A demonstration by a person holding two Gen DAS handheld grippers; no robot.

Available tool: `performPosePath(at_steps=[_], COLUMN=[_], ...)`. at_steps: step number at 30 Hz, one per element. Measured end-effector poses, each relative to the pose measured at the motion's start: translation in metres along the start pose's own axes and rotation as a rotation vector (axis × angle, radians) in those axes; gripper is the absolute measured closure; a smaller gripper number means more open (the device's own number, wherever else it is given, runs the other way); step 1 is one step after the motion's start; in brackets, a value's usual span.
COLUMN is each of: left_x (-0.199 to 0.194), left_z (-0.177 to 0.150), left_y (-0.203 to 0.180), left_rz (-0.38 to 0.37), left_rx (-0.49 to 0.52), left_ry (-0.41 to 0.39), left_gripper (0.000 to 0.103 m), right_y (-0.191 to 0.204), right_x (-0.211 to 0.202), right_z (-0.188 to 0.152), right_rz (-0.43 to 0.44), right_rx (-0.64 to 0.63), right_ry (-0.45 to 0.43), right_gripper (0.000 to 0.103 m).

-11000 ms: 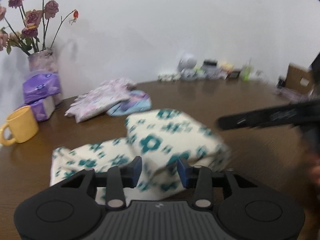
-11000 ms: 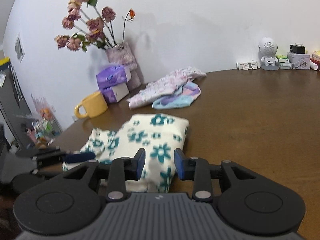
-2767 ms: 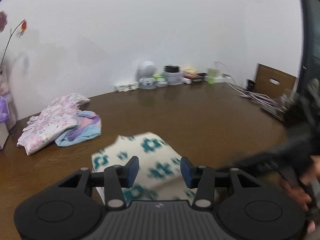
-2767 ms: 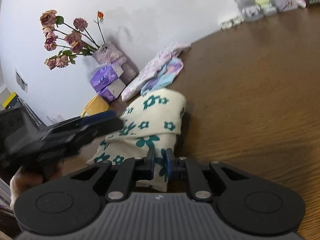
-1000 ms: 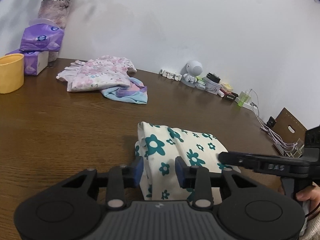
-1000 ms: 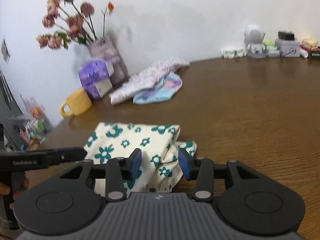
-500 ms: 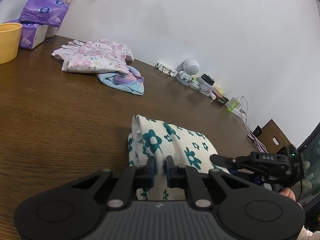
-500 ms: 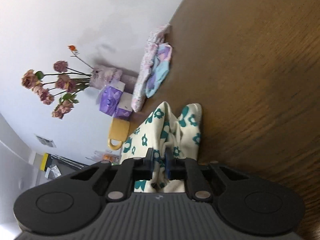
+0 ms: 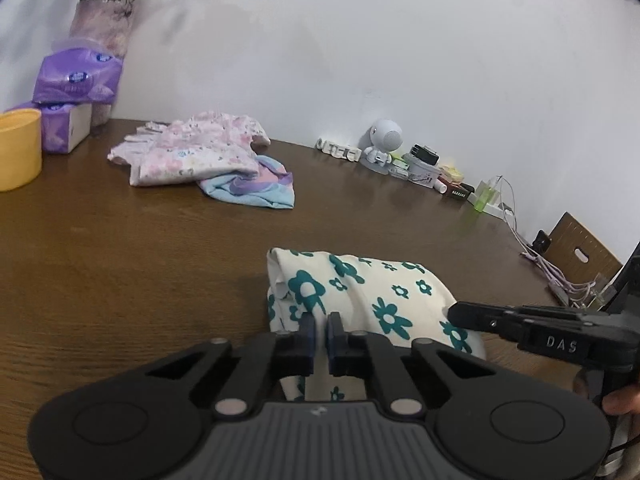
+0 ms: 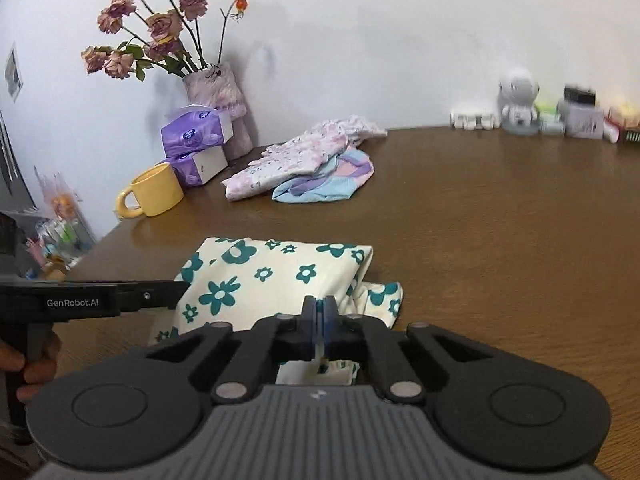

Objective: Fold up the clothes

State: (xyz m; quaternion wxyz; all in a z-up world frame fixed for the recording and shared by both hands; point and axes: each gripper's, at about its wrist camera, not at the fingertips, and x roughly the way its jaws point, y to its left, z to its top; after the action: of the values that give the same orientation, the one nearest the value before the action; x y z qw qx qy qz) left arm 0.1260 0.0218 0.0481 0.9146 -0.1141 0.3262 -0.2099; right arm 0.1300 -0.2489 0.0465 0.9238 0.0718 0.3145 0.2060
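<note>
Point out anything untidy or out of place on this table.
A flap of the teal-flowered garment sticks out from under its right edge, so the fold is uneven. Behind it, the pink floral garment and blue-purple garment lie in a crumpled, unfolded heap.

"GenRobot.AI" marks the black handheld left gripper; the black right gripper apparently reads "DAS".

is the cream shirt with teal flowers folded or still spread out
Folded: the cream flowered garment lies as a compact layered bundle on the table, layers showing at its right edge. Both claws pinch its near edge.
</note>
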Motion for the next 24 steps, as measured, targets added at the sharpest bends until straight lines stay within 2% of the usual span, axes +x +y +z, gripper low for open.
performPosePath(at_steps=[8, 12, 14, 16, 19, 20, 21, 22, 23, 24], left_x=[-0.002, -0.002, -0.002, -0.003, -0.005, -0.007, -0.007, -0.006, -0.004, 0.002], left_z=[-0.001, 0.001, 0.001, 0.002, 0.006, 0.010, 0.015, 0.019, 0.023, 0.028], left_y=[0.005, 0.010, 0.013, 0.016, 0.019, 0.020, 0.020, 0.019, 0.018, 0.017], left_rz=[-0.005, -0.023, -0.032, -0.041, -0.062, -0.067, -0.064, -0.061, -0.059, -0.055], left_rx=[-0.020, -0.050, -0.065, -0.080, -0.106, -0.112, -0.114, -0.115, -0.116, -0.117], left_ry=[-0.006, -0.003, -0.001, 0.001, -0.008, -0.021, -0.030, -0.039, -0.038, -0.025], left_gripper=[0.101, 0.102, 0.102, 0.102, 0.093, 0.087, 0.083, 0.073, 0.065, 0.064], right_y=[-0.011, -0.008, -0.009, -0.017, -0.026, -0.027, -0.028, -0.028, -0.027, -0.026], right_x=[-0.006, -0.017, -0.015, -0.003, -0.003, -0.007, -0.011, -0.011, -0.012, -0.008], right_z=[-0.001, 0.004, 0.004, 0.002, 0.004, 0.008, 0.012, 0.018, 0.023, 0.028], right_rz=[-0.002, -0.009, -0.014, -0.001, 0.035, 0.038, 0.038, 0.031, 0.024, 0.023], right_rx=[0.072, 0.072, 0.074, 0.118, 0.186, 0.191, 0.193, 0.183, 0.173, 0.162], right_ry=[-0.015, -0.053, -0.044, 0.012, 0.026, 0.005, -0.015, -0.033, -0.046, -0.043], right_gripper=[0.102, 0.102, 0.102, 0.101, 0.095, 0.090, 0.076, 0.070, 0.069, 0.069])
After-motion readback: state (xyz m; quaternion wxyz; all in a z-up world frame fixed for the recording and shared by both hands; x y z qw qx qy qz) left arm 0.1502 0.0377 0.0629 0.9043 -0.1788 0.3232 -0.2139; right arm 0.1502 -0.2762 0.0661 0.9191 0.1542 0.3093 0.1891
